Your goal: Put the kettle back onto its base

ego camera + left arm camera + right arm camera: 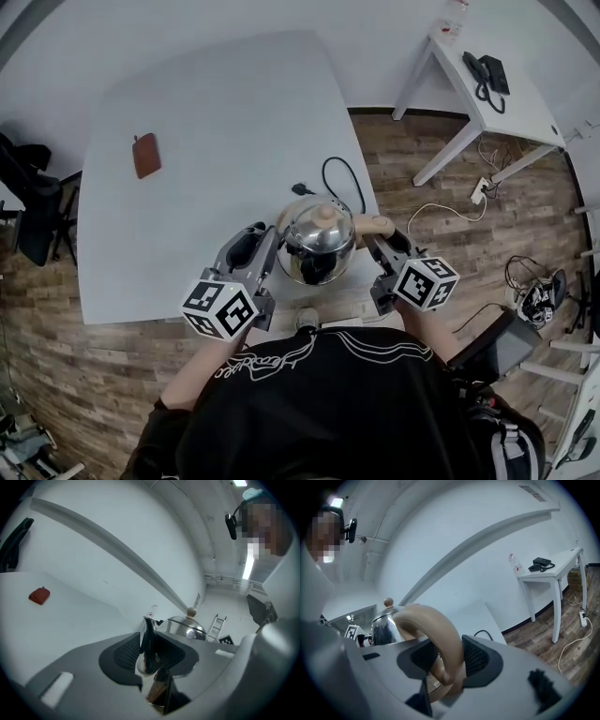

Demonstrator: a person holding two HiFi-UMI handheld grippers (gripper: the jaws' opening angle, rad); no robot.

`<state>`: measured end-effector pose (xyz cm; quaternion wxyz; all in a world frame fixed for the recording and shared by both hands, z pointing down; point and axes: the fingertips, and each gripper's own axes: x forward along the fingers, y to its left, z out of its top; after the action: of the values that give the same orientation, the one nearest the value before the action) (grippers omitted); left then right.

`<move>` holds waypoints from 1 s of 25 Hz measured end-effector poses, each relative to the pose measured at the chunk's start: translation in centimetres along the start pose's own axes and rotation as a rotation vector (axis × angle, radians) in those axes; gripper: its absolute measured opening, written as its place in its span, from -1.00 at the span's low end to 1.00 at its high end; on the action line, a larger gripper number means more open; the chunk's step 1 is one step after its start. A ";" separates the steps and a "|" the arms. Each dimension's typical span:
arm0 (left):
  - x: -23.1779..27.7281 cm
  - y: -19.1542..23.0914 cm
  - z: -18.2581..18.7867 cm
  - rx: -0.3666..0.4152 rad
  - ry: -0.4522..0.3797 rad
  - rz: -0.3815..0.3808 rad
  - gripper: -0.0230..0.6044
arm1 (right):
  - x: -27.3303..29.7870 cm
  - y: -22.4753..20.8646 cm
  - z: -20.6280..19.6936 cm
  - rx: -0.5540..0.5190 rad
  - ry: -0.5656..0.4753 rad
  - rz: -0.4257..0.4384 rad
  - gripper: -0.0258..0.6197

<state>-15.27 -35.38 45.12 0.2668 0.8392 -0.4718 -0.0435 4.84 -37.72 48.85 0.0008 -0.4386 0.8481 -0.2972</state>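
A shiny steel kettle (319, 246) with a wooden lid knob and a beige handle (373, 225) is over the near right corner of the white table (216, 131). My left gripper (267, 242) is shut on its thin spout (149, 641), which stands between the ribbed pads. My right gripper (380, 244) is shut on the curved handle (438, 634). The kettle body (187, 626) shows past the left jaws, and again (384, 624) past the right ones. A black cord (343, 178) with a plug lies just behind the kettle. No base shows; the kettle hides what is under it.
A brown leather pouch (145, 155) lies far left on the table. A second white desk (511, 103) with a black phone (487, 73) stands at the back right. Cables and a power strip (481, 186) lie on the wood floor. A dark chair (28, 202) is at the left.
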 end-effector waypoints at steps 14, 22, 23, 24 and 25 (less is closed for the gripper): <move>4.0 5.2 -2.7 0.146 0.108 -0.052 -0.59 | 5.2 -2.3 -0.9 -0.144 0.026 -0.009 -0.44; 4.3 5.3 -2.5 0.249 0.085 -0.081 -0.58 | 5.5 -2.6 -1.8 -0.142 0.023 0.010 -0.45; 4.3 5.2 -2.4 0.253 0.084 -0.081 -0.58 | 5.5 -2.6 -1.8 -0.140 0.022 0.011 -0.45; 4.3 5.2 -2.4 0.257 0.084 -0.082 -0.58 | 5.6 -2.6 -1.8 -0.137 0.022 0.012 -0.45; 4.3 5.2 -2.4 0.261 0.085 -0.084 -0.58 | 5.6 -2.7 -1.8 -0.135 0.021 0.014 -0.45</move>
<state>-16.13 -40.03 50.46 0.1732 0.8868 -0.4262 0.0429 2.92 -42.14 53.11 -0.0357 -0.4288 0.8692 -0.2439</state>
